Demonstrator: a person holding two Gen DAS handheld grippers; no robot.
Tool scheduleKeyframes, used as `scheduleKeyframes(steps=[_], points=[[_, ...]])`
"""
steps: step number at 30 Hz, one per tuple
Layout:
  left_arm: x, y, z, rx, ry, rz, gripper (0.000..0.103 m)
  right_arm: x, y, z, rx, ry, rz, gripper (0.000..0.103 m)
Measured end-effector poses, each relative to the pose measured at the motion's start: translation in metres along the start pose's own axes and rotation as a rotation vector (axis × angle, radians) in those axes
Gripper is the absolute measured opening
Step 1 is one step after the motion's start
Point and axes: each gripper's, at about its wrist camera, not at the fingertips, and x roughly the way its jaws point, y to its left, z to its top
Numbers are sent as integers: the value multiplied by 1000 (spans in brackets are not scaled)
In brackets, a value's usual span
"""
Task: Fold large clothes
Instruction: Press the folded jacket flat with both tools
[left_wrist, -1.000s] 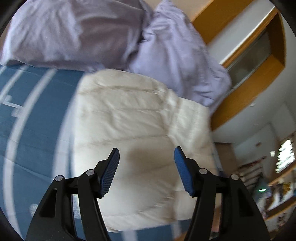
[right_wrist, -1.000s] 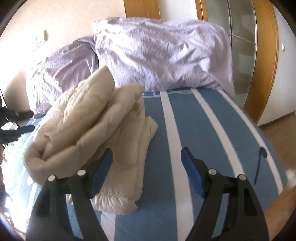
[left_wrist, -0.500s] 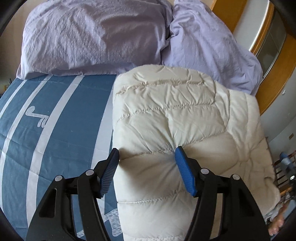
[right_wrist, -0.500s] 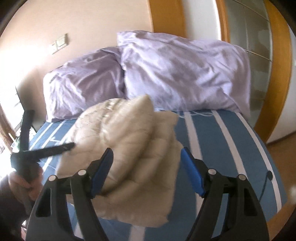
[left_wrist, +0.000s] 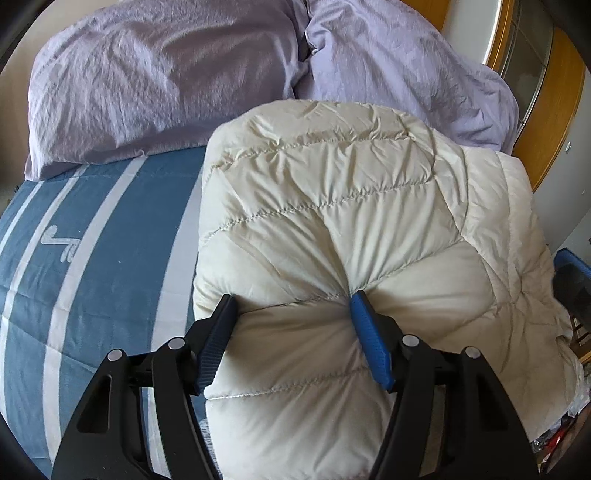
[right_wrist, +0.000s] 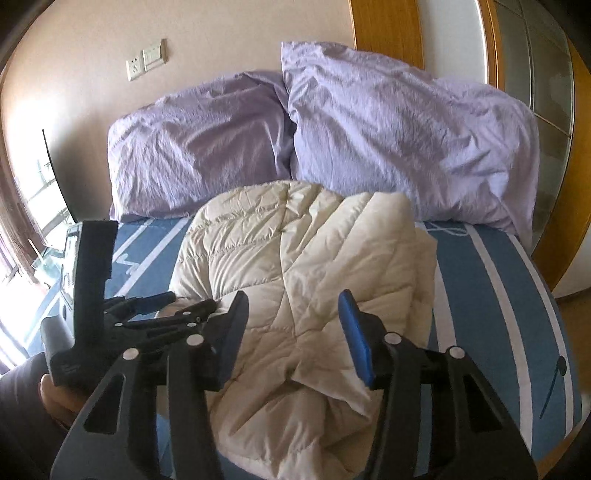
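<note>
Both grippers have closed in on the cream quilted jacket (left_wrist: 332, 229) — it lies folded on the striped bedspread (left_wrist: 92, 240) before the lilac pillows (right_wrist: 388, 140). Left gripper (left_wrist: 291, 321) and right gripper (right_wrist: 293, 314) stand apart, fingers pressing its padding, neither clamped.

Blue striped bed (left_wrist: 110, 258) carries cream puffer jacket (left_wrist: 332, 206), lilac pillows (right_wrist: 369, 140)

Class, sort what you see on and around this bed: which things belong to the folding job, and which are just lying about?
Part of the job:
cream quilted down jacket, folded into a bundle
left gripper, pressing into the jacket
right gripper, open at the jacket

Just lying about:
two lilac pillows
blue striped bedcover
wall socket and switch
</note>
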Motion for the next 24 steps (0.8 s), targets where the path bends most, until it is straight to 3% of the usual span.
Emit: scheduleKeyframes(steps=[6, 15, 24], points=[[5, -1, -1, 10, 6, -8, 65, 12, -3, -5, -2, 26, -23, 48], [6, -1, 0, 10, 11, -25, 67, 30, -27, -30, 23, 97, -63, 35], [1, -14, -2, 60, -16, -25, 69, 40, -48, -68, 76, 99, -53, 34]])
